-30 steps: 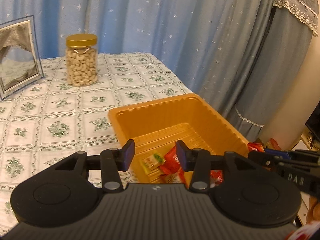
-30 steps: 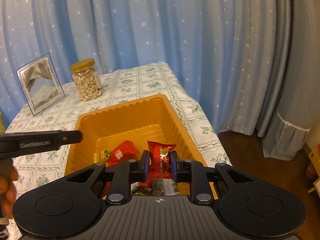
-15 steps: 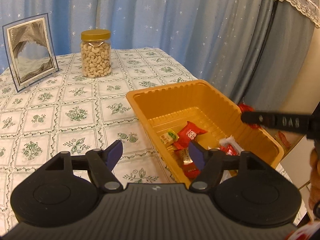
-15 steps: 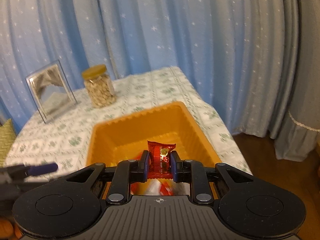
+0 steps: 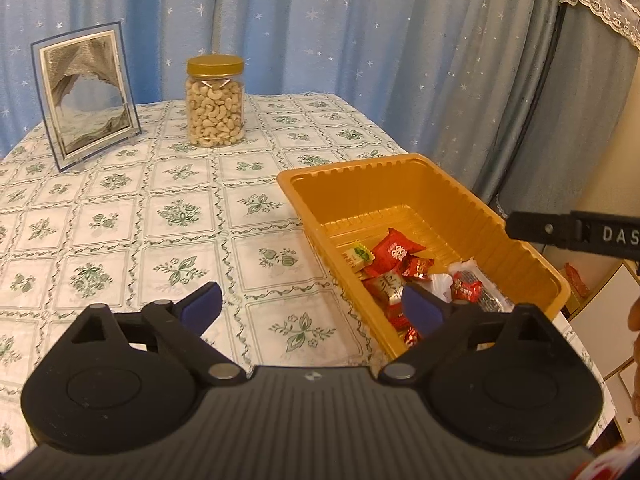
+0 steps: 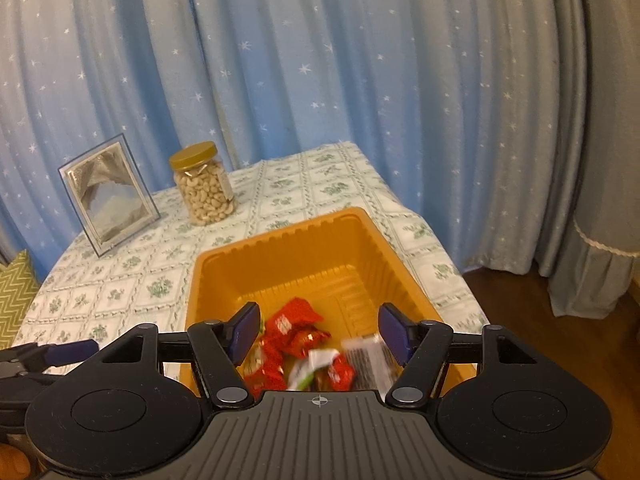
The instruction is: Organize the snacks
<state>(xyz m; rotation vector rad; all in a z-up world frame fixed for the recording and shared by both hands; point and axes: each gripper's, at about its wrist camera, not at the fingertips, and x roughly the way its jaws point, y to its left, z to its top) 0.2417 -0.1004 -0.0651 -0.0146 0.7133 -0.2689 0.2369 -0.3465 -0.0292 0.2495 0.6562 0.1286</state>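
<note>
Snacks (image 5: 404,272) in red, green and clear wrappers are gathered in a loose heap at the near end of the orange tray (image 5: 360,178), which stands on the counter (image 5: 120,220) at its right-hand edge. The far end of the tray floor is bare.

The right claw (image 6: 320,330) is positioned above the near end of the tray. Its jaws have just been opening and now stand apart, released, with nothing gripped between the blue pads; the blurred packets seen between them lie below, in the tray. The step in hand is judged to be a drop into the tray, apparently just completed.

The left claw (image 5: 310,306) is held over the counter at the tray's left wall. Its jaws have also just been opening and are spread wide, released, with nothing held.

For a clean release, the right claw is best kept over the tray interior until the packet is seen to be clear of both pads, then lifted straight up so that the tray wall is not caught. Later drops are better aimed at the bare far end, so that the heap is not piled above the rim.

A jar of cashews (image 5: 215,101) and a picture frame (image 5: 86,94) stand well apart from the tray, toward the back of the counter.
</note>
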